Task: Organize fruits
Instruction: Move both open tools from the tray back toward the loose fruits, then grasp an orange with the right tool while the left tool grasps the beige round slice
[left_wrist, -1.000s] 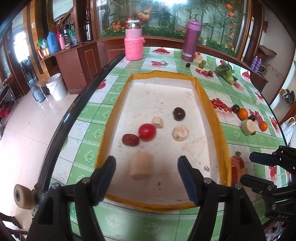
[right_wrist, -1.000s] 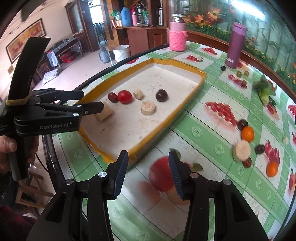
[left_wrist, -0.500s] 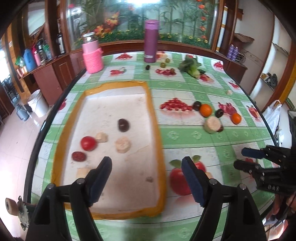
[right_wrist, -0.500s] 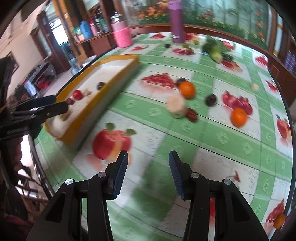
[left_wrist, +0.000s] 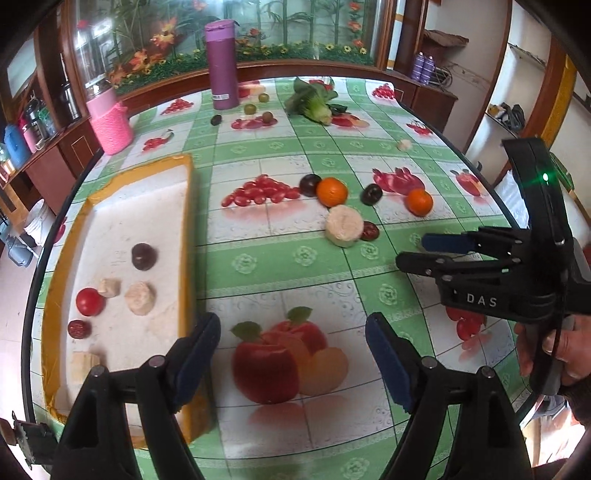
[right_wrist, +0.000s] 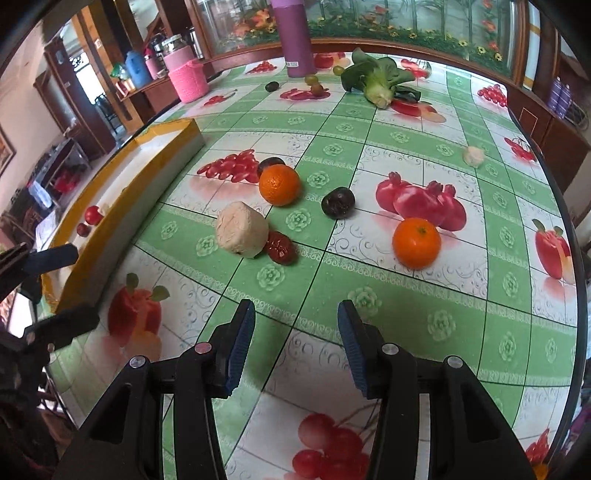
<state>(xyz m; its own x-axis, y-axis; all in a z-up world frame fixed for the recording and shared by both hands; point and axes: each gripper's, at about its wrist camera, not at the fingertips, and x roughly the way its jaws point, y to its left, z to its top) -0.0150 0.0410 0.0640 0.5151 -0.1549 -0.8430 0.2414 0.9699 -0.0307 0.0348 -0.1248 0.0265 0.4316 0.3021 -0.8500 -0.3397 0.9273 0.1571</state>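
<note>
Left wrist view: the left gripper (left_wrist: 293, 354) hangs over the green fruit-print tablecloth (left_wrist: 306, 258), jaws wide and opening, nothing between them. Beside it sits the yellow-rimmed tray (left_wrist: 188, 236), holding a dark plum (left_wrist: 144, 255), a red tomato (left_wrist: 89, 301), a red date (left_wrist: 79, 329) and pale chunks (left_wrist: 139, 297). Over on the cloth, the right gripper (right_wrist: 295, 341) is empty too, its pads apart. Ahead of it lie two oranges (right_wrist: 279, 184), a dark plum (right_wrist: 338, 202), and a pale round chunk (right_wrist: 242, 229) touching a wrinkled red date (right_wrist: 281, 248).
</note>
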